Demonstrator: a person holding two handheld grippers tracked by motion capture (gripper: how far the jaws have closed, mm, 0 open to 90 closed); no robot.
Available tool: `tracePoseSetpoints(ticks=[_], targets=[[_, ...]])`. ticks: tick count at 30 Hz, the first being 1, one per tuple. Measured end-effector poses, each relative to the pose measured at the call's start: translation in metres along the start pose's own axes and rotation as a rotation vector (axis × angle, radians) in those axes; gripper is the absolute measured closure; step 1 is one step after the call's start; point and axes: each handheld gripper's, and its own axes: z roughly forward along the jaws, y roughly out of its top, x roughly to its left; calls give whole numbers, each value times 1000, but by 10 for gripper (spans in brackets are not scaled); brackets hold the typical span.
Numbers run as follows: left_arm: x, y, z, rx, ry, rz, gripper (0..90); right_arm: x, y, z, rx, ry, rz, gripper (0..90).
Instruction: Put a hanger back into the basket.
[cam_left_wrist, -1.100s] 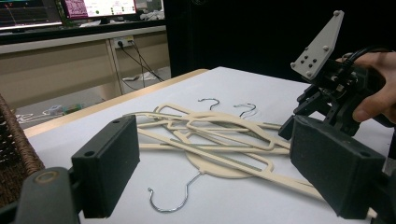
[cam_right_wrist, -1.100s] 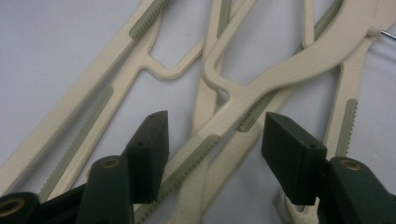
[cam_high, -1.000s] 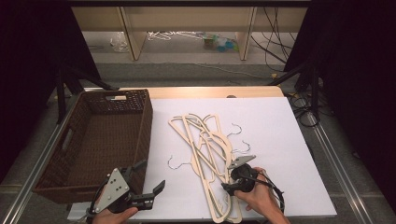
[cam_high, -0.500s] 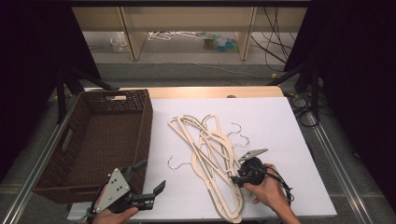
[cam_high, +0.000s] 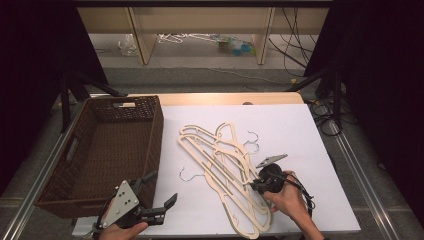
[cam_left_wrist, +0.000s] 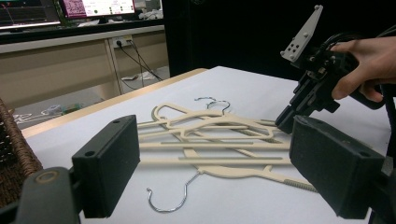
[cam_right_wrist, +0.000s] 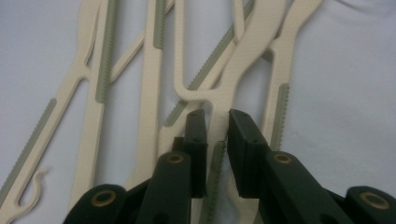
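Several cream hangers (cam_high: 220, 162) with metal hooks lie tangled in a pile on the white table top (cam_high: 300, 130). At the pile's near right side my right gripper (cam_high: 254, 186) has just been closing its jaws. It is shut on the arm of one hanger (cam_right_wrist: 215, 119), with the pads pressing both sides of the arm. My left gripper (cam_high: 159, 190) hovers at the front left by the basket corner. In its own view the left gripper (cam_left_wrist: 217, 172) stands wide open with nothing between the jaws. The hangers (cam_left_wrist: 210, 140) and the right gripper (cam_left_wrist: 285, 119) lie beyond it.
A brown wicker basket (cam_high: 70, 150) stands at the table's left with nothing visible inside it. A loose hanger hook (cam_high: 187, 174) points toward the basket. The table's front edge is close under both hands. Cables and litter lie on the floor behind the table.
The right gripper has shifted a little to the right along the pile and closed on a hanger arm. The left gripper has not moved.
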Motion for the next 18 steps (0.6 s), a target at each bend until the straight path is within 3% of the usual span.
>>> tracePoseSetpoints(ticks=[10,12,14,18], targets=[[0,0,1,-15,-6,-5,159,-5,-5,-22,83,18,-140,791],[0,0,0,2,1,-6,159,-6,-8,-21,104,16,-153,790],[0,0,1,-14,-7,-5,159,-6,-11,-19,120,22,-156,790],[0,0,0,3,-1,-2,159,-6,-11,-14,112,24,-166,778]])
